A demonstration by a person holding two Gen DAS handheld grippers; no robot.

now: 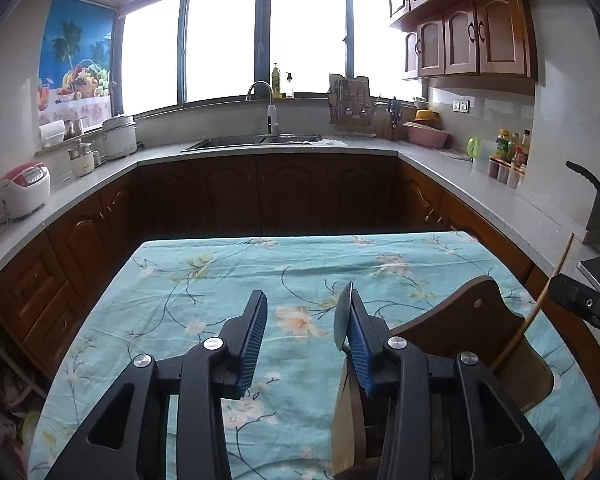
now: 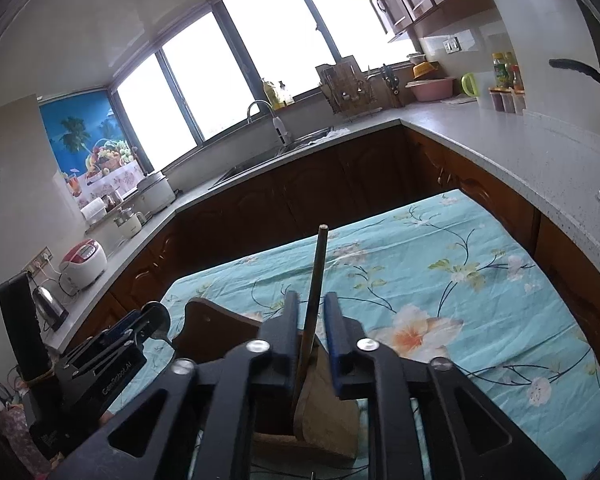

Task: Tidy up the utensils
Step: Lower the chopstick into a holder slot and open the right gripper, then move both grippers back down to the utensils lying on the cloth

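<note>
A wooden utensil holder (image 1: 472,320) with a curved back stands on the floral blue tablecloth (image 1: 228,280); it also shows in the right wrist view (image 2: 216,324). My left gripper (image 1: 304,316) is open, and a metal spoon (image 1: 342,316) rests against its right finger above the holder. My right gripper (image 2: 310,312) has its fingers close around a thin wooden chopstick (image 2: 318,268) that stands in the holder; a small gap shows on each side. The same chopstick shows in the left wrist view (image 1: 540,312). The left gripper with the spoon (image 2: 158,320) appears at the left of the right wrist view.
Kitchen counters (image 1: 480,188) wrap around the table on three sides, with a sink (image 1: 256,140), rice cookers (image 1: 24,188), a kettle (image 2: 50,306) and condiment bottles (image 1: 510,152). Dark wood cabinets (image 1: 260,192) stand beyond the table's far edge.
</note>
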